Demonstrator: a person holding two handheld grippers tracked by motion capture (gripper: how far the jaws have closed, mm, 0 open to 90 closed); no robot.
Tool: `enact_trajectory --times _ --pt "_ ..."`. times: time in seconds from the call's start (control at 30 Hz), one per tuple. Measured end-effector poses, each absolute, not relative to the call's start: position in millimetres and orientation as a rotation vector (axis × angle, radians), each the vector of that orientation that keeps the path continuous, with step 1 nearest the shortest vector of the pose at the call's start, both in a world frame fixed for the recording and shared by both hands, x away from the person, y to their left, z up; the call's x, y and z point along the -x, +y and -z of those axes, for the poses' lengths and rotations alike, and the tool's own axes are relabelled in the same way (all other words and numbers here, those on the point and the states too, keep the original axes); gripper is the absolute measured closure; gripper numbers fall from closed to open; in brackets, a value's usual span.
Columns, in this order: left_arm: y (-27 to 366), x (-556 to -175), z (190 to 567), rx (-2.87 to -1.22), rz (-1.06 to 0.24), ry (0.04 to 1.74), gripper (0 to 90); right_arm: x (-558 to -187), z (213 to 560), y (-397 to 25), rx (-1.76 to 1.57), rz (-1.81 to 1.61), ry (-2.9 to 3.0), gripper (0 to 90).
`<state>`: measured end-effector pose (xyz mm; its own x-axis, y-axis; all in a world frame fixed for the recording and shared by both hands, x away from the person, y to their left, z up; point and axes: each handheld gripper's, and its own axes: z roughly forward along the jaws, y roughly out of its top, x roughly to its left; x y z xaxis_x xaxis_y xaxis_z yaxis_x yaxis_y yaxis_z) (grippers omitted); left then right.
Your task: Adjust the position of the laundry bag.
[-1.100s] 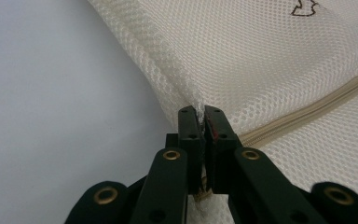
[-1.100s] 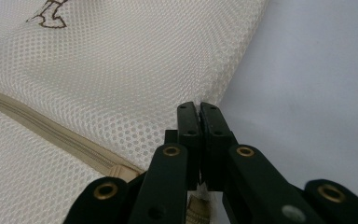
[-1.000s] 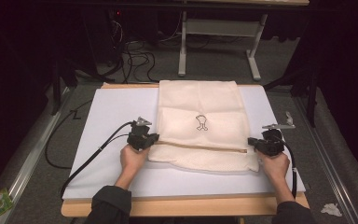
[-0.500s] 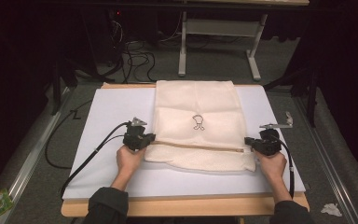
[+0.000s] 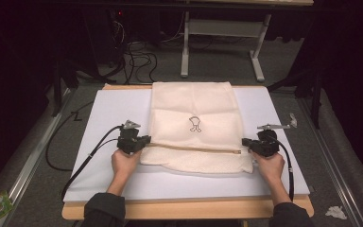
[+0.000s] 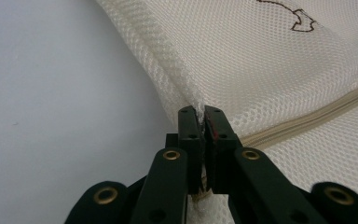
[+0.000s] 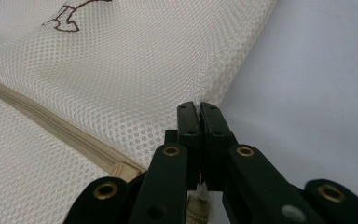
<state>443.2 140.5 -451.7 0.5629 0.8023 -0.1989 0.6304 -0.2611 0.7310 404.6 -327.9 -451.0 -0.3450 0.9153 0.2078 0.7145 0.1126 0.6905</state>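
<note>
At the left, the left tool (image 5: pixel 144 142) is pressed together on the left side edge of the cream mesh bag (image 5: pixel 196 123), its jaws pinching a thin ridge of mesh just where the zipper (image 5: pixel 194 148) line begins, as the left gripper view shows (image 6: pixel 200 122). The bag lies flat along the middle of the white worktop (image 5: pixel 99 118), its far end at the far edge and its near end short of the near edge, with a small brown emblem (image 5: pixel 195 124) on its upper face. At the right, the right tool (image 5: pixel 246 144) is likewise closed on the bag's right side edge at the zipper's other end (image 7: pixel 199 114). The step in hand looks like a fold: both side edges are gripped at the zipper line. The next move likely calls for lifting both sides evenly and carrying them together, keeping the mesh taut so the fold stays straight.
</note>
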Motion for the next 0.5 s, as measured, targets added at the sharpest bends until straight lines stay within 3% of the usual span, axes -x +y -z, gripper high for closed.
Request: enact_trajectory --times 0.5 --pt "164 -432 453 -1.979 -0.271 1.176 86.6 -405 453 -310 -1.581 -1.118 2.156 89.6"
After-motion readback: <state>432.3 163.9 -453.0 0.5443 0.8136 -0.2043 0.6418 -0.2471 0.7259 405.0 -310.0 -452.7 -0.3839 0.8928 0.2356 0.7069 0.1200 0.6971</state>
